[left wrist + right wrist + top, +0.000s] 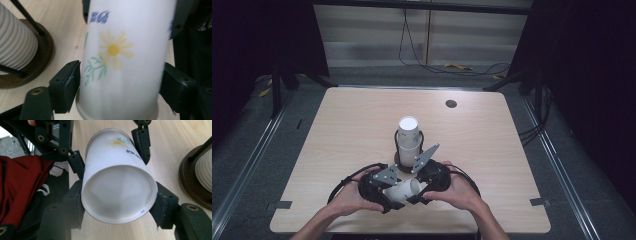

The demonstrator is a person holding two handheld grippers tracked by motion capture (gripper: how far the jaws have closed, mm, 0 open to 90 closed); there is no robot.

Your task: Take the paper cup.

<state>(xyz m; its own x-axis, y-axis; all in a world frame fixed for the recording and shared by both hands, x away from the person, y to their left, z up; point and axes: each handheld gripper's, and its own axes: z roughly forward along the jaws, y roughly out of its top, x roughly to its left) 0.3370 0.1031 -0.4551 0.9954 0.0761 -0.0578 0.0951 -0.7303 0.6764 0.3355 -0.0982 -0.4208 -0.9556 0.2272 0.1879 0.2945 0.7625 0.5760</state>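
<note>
R gripper (117, 202) pinches paper cup (117, 182) at its base. L gripper (120, 82) jaws spread, cup between (pads look just clear). Cup stack in holder (408, 140) stands behind.

Obstacle: cup stack in its wire holder (408, 142), tabletop (347, 125) centre, just beyond both tools. Free room: bare tabletop left, right and behind the holder. Small dark grommet (451, 104) lies flush at far right.

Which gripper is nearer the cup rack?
Right. The right gripper sits just in front of the cup rack, nearly under it; the left gripper sits farther to its left. Both flank the paper cup.
</note>
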